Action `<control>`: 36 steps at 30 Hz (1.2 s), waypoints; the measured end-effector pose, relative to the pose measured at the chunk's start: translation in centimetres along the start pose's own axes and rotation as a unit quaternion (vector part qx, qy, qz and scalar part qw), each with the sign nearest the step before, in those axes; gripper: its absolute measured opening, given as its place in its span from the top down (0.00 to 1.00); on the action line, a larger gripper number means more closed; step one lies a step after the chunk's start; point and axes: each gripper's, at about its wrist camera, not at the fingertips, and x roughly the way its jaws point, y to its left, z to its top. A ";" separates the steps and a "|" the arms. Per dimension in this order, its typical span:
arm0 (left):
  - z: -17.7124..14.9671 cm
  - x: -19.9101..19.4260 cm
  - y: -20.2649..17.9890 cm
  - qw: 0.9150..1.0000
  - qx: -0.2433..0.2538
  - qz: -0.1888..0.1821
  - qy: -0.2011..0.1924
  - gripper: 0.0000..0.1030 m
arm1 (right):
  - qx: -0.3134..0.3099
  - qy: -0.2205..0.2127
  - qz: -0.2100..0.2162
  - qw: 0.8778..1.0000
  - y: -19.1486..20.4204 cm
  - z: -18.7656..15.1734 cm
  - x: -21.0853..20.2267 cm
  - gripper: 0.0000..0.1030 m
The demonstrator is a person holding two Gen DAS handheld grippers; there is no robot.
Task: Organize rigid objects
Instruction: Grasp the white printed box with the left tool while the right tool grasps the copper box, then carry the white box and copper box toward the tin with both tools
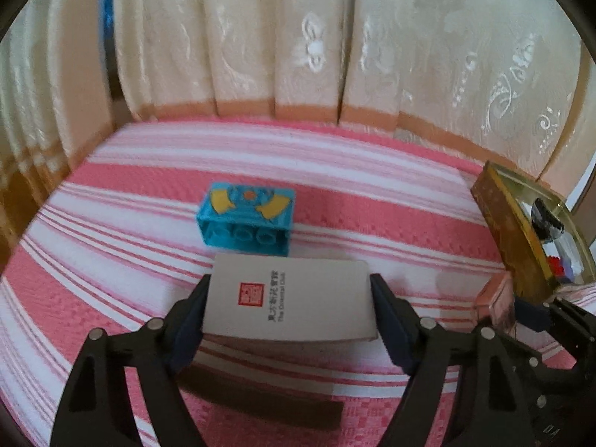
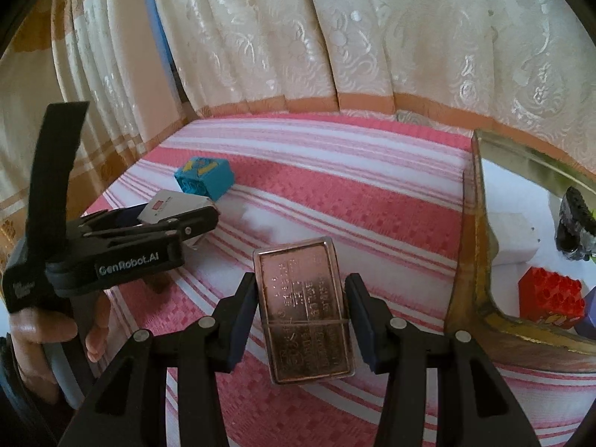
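The pink-and-white striped woven cloth [image 1: 335, 201] covering the surface looks matt, with a fine raised checker texture. The flat grey-white card box [image 1: 290, 294] has a smooth matt paper face with a red printed seal. The turquoise plastic building brick [image 1: 246, 216] is smooth with a slight sheen. The copper-toned rectangular metal plate [image 2: 303, 313] is glossy and embossed. The gold-rimmed tray [image 2: 480, 260] has shiny metallic walls. The cream curtain [image 2: 335, 37] is satiny cloth with glossy floral patterning
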 end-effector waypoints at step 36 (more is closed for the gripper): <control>-0.7 -4.2 0.6 0.993 -0.049 -0.009 -0.111 0.22 | -0.031 0.050 -0.021 0.998 0.6 -0.3 1.2 0.52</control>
